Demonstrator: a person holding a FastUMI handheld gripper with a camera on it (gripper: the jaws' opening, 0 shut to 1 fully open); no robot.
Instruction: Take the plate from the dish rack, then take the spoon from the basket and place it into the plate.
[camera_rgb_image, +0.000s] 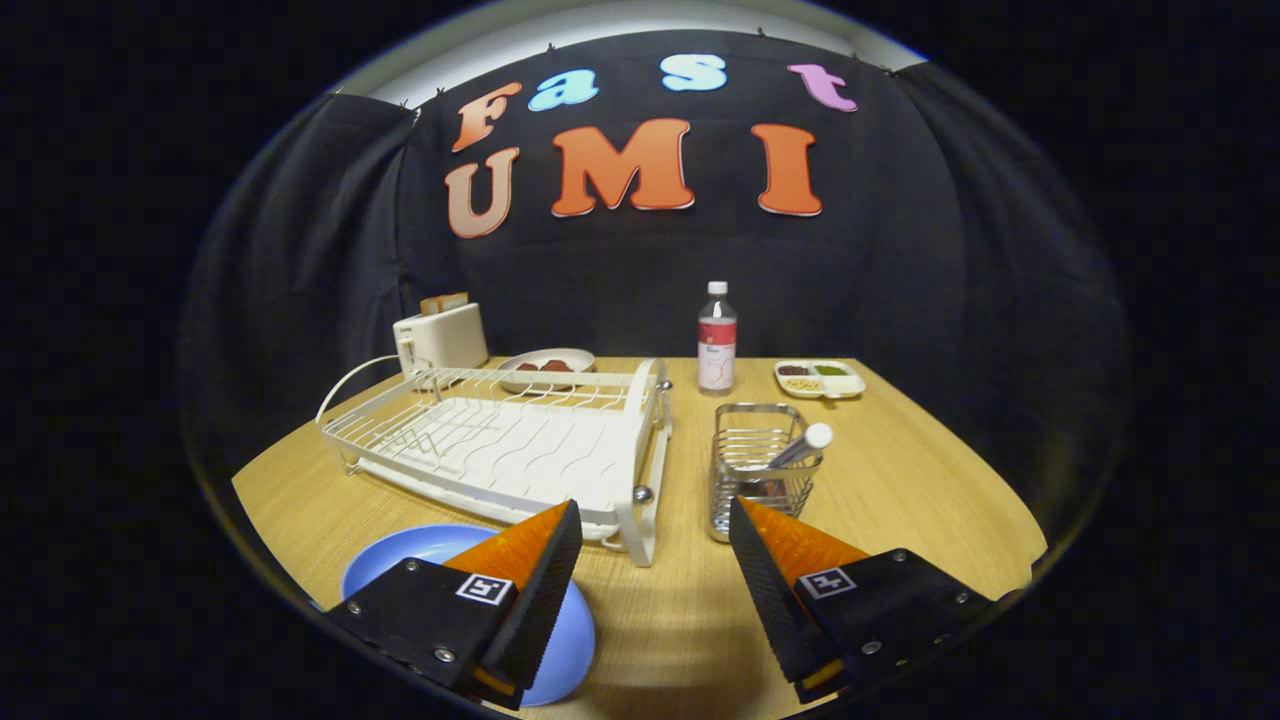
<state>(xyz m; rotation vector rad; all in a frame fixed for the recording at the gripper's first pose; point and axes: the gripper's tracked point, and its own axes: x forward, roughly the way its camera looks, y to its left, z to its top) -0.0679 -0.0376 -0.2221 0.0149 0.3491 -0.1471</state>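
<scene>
Spoon-fetching was judged to be the step in hand, since the plate (420, 555) was seen lying flat on the table (900, 500), just in front of the near edge of the dish rack (500, 445), with no dishes left in the rack's wires. The gripper (655, 570) was held open and empty, its fingers spread wide with bare table between them; the left finger was seen over the plate's right part, though contact could not be told. The basket (760, 470), a small wire caddy, was found just to the right of the dish rack, a little beyond the right finger. A handle (800, 447) was seen leaning out over its far right rim, and it was taken to be the spoon's, the bowl end being hidden inside the wires. For the step to be done well, the open fingers would best be carried to the right of the rack and raised above the basket's rim, then lined up across the handle so that it lay between both pads near its free end. The closing would best be made squarely, because a thin, smooth handle was judged likely to twist or slip. The lift would best be made along the handle's own lean, lest the light basket be dragged or tipped. A bottle (717, 350), a divided tray (820, 379), a second plate (548, 369) and a toaster (442, 338) were seen behind the rack, well apart from the path.
</scene>
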